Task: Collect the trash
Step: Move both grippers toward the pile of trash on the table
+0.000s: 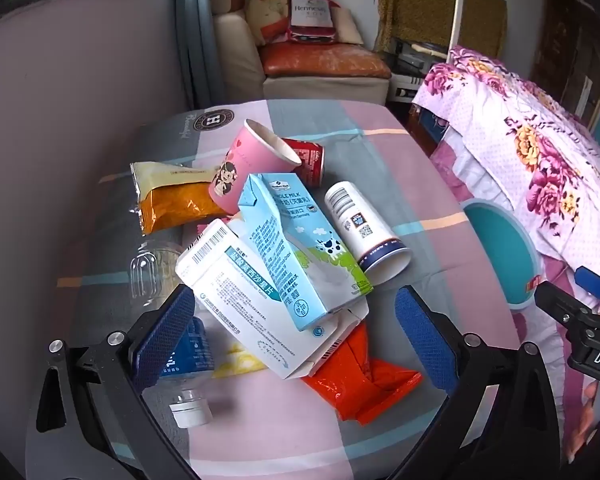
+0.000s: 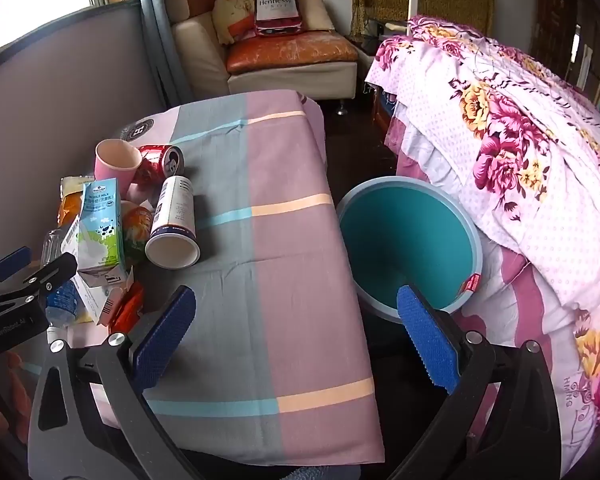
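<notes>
The trash sits heaped on the left half of your table (image 2: 268, 240), close to the grey wall, while the cloth to its right lies bare up to the table's right edge, where the teal bin (image 2: 412, 248) stands just beside it against the flowered bed (image 2: 520, 168). Your left gripper (image 1: 296, 328) tilts down over the heap with its jaws wide apart around nothing, and your right gripper (image 2: 296, 332) tilts down likewise, jaws apart, spanning the table edge and bin rim. The milk carton (image 1: 300, 248) reads "WHOLE MILK"; the far cushion (image 2: 275, 4) reads "Hennessy".
</notes>
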